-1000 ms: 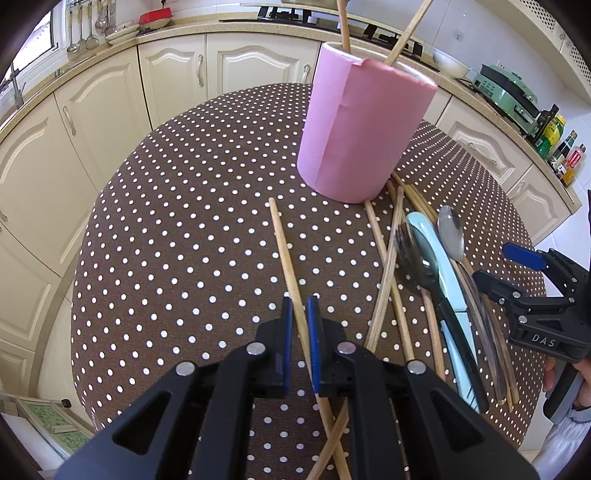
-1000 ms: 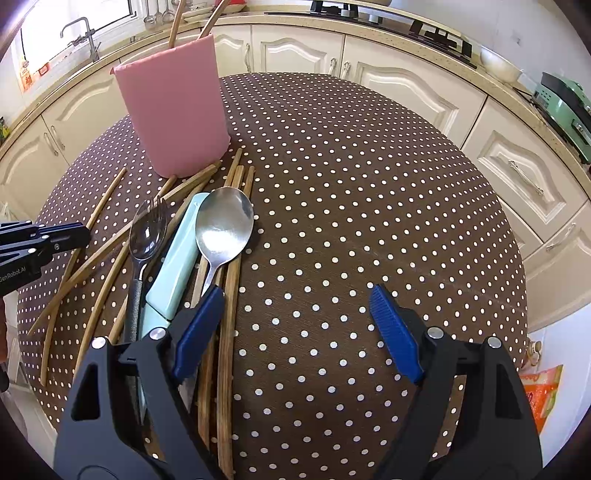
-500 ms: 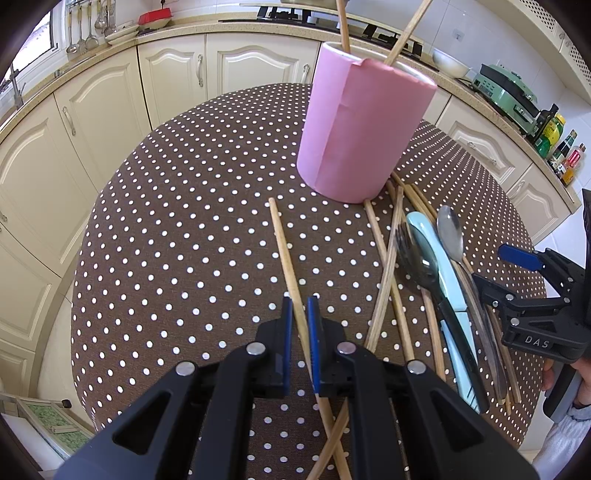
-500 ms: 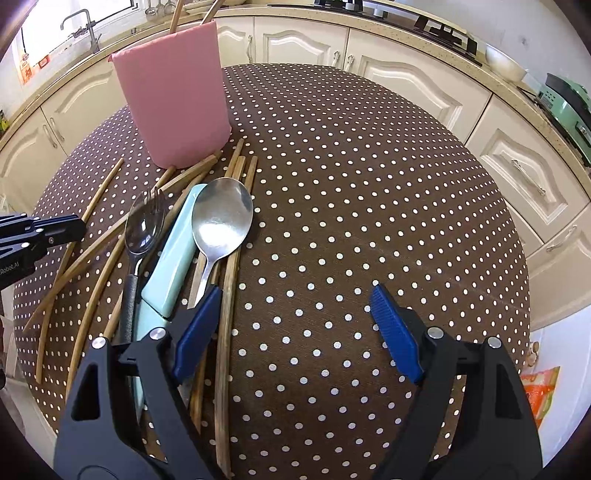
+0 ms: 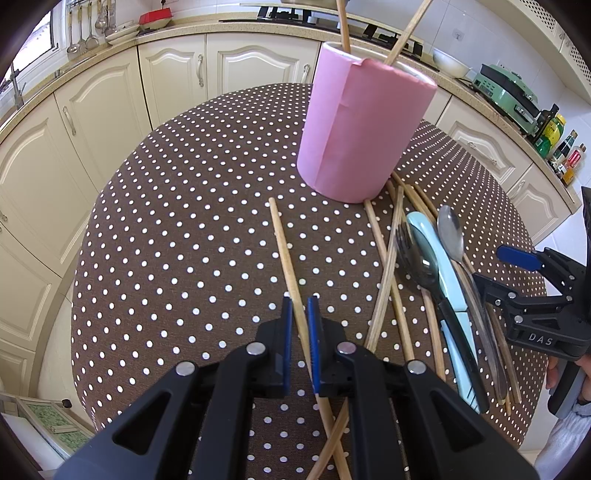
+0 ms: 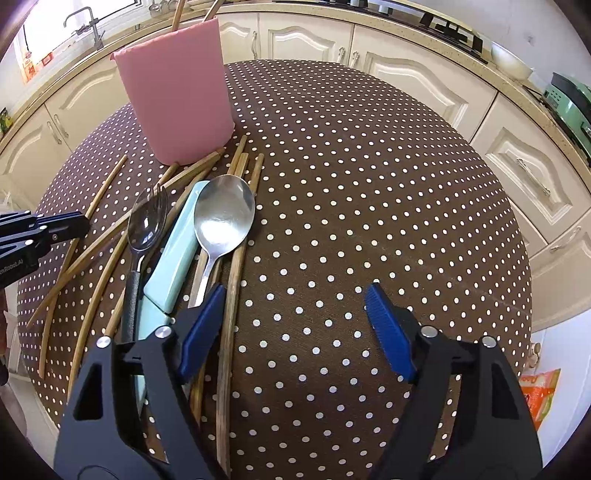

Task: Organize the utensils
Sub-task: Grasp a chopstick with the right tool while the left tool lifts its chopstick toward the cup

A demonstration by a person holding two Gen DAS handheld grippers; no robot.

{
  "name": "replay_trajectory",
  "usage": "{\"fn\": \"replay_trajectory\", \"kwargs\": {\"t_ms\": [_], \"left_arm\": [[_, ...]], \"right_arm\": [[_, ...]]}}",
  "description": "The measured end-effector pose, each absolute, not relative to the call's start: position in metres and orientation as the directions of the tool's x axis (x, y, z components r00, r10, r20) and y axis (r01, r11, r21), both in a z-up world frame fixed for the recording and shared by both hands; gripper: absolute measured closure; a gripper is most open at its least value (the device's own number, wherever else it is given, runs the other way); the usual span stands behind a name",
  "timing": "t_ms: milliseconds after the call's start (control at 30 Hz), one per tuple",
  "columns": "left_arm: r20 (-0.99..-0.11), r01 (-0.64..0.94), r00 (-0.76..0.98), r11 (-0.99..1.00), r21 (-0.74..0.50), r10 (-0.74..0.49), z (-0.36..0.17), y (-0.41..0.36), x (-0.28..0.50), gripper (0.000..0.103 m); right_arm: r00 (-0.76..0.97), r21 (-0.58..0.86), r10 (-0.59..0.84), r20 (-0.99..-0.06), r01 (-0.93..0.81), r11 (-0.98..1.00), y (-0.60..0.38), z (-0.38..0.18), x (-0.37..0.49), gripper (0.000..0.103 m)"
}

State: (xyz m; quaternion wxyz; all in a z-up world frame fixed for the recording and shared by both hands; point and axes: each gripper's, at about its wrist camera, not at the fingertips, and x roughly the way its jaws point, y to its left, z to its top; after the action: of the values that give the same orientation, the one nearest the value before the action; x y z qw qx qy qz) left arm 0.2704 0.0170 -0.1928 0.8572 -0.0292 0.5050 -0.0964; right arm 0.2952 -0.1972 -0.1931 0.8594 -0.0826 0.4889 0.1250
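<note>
Chopstick [image 5: 287, 258] lies on the dotted tablecloth [image 5: 184, 240], clamped between the jaws of the left gripper [image 5: 299, 314] near the pink holder [image 5: 362, 125]. The right gripper [image 6: 295, 314] hovers with jaws closing on nothing, just beside the steel spoon [image 6: 224, 218] in the utensil pile.

Cream kitchen cabinets [image 5: 225, 70], speckled countertop [image 5: 207, 28], bright window [image 6: 110, 5], polka-dot table [image 6: 369, 184]

Cream cabinets [image 5: 236, 70], green appliance [image 5: 506, 92]
</note>
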Motion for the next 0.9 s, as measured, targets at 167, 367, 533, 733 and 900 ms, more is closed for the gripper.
{"fn": "replay_trajectory", "kwargs": {"t_ms": [167,367,533,733,900], "left_arm": [[-0.862,0.134,0.469,0.98,-0.149,-0.196,-0.193,0.017,0.27,0.095],[-0.865,0.135,0.46,0.978,-0.157,-0.202,-0.193,0.018,0.272,0.095],[-0.866,0.127,0.454,0.977,-0.17,-0.209,-0.193,0.021,0.274,0.095],[-0.842,0.102,0.503,0.981,-0.167,-0.196,-0.188,0.024,0.269,0.098],[-0.761,0.098,0.619,0.981,-0.17,-0.194,-0.163,0.028,0.254,0.098]], "right_arm": [[0.444,-0.01,0.147,-0.884,-0.333,0.943,-0.196,-0.189,0.303,0.05],[0.382,0.01,0.159,-0.91,-0.364,0.931,-0.193,-0.186,0.316,0.073],[0.36,0.074,0.199,-0.911,-0.334,0.94,-0.207,-0.186,0.33,0.094],[0.399,0.148,0.258,-0.88,-0.286,0.947,-0.231,-0.185,0.33,0.097],[0.464,0.196,0.305,-0.832,-0.267,0.943,-0.255,-0.175,0.316,0.097]]}}
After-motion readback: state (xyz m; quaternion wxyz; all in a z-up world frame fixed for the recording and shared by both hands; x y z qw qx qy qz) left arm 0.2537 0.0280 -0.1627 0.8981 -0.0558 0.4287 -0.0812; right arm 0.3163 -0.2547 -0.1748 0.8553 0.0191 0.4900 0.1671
